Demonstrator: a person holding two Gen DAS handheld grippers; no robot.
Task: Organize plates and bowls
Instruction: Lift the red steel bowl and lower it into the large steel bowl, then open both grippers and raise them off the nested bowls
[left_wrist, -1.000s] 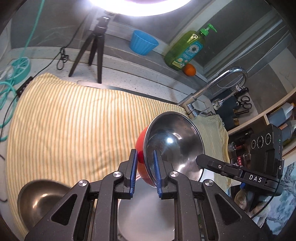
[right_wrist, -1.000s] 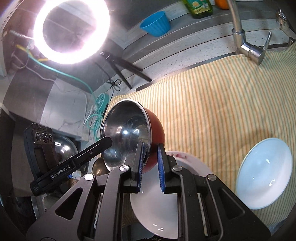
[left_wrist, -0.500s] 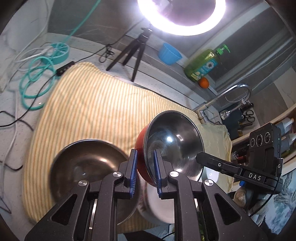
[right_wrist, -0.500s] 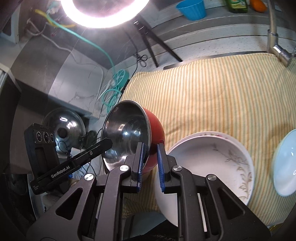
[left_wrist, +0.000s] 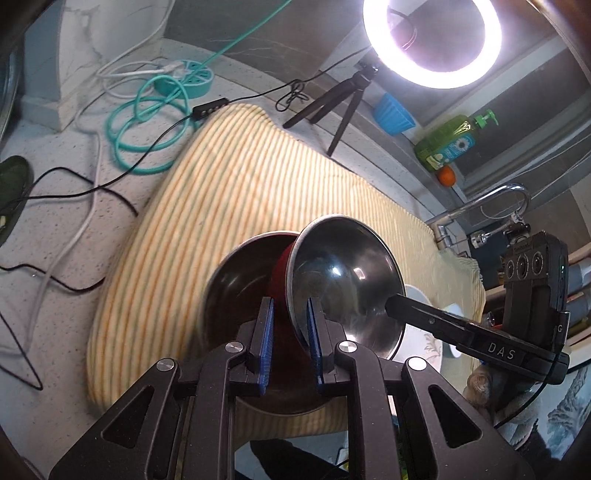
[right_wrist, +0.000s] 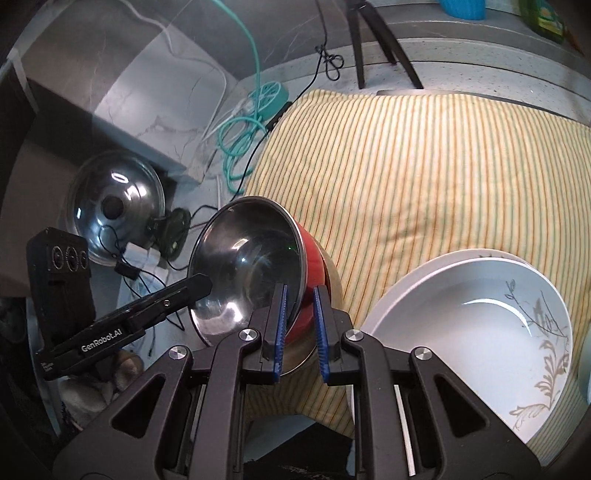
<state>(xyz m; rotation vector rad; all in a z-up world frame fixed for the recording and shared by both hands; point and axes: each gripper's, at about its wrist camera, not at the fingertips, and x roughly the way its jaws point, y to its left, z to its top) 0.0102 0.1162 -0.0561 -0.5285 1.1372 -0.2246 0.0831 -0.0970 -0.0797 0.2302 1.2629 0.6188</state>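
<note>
We noted the striped cloth (right_wrist: 424, 177) covering the counter, with the stacked white plates (right_wrist: 480, 332) at its near edge and a steel bowl (left_wrist: 236, 280) resting on it beside them. The red bowl (left_wrist: 343, 288), steel-lined, hung tilted just above that steel bowl, pinched at opposite rim points by the left gripper (left_wrist: 289, 339) and right gripper (right_wrist: 299, 326), both nearly closed on its wall. We judged it light, rigid and slippery, so the rim remained the only hold.
</note>
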